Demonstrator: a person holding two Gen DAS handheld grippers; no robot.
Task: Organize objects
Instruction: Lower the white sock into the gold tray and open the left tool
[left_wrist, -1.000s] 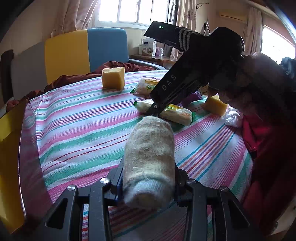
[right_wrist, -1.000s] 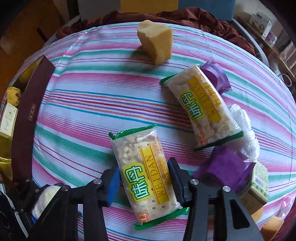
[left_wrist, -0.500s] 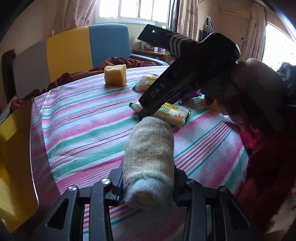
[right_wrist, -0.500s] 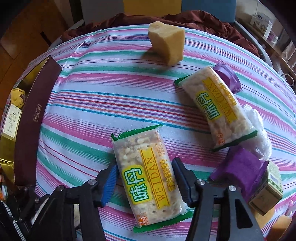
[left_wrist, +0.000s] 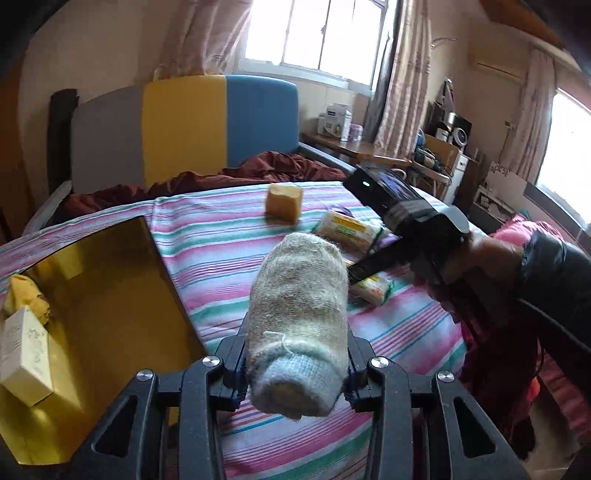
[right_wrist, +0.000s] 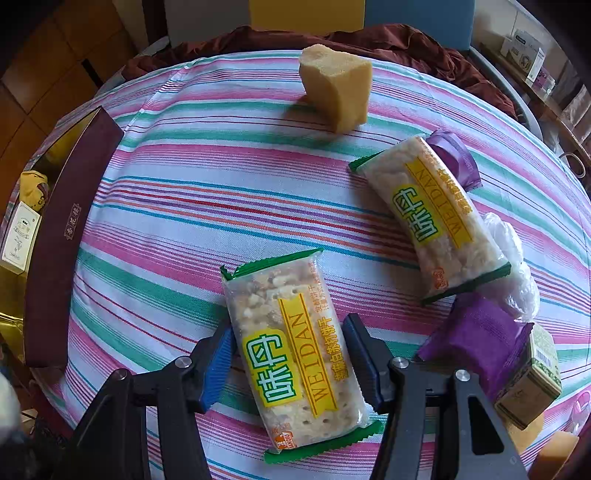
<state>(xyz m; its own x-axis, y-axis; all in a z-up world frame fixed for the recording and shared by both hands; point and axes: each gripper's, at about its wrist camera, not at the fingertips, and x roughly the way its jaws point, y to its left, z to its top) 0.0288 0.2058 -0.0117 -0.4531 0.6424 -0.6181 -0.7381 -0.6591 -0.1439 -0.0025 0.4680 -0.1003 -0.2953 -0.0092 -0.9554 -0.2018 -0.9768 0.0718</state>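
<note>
My left gripper (left_wrist: 295, 365) pinches the rolled sock (left_wrist: 299, 317), its long axis running straight out ahead, while my right gripper (right_wrist: 288, 354), jaws just widened, straddles the cracker packet (right_wrist: 291, 354) lying lengthwise between unpressed pads, box (right_wrist: 70, 236) off left.

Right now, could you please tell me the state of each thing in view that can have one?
Left claw: shut on the rolled sock, held above the striped cloth.
Right claw: open, jaws just widened, astride the near cracker pack, pads clear of it.
Near cracker pack: sealed, flat on the cloth.
Far cracker pack: sealed, flat.
Gold box: open, with a small white carton inside.
Sponge block: standing, untouched.
</note>
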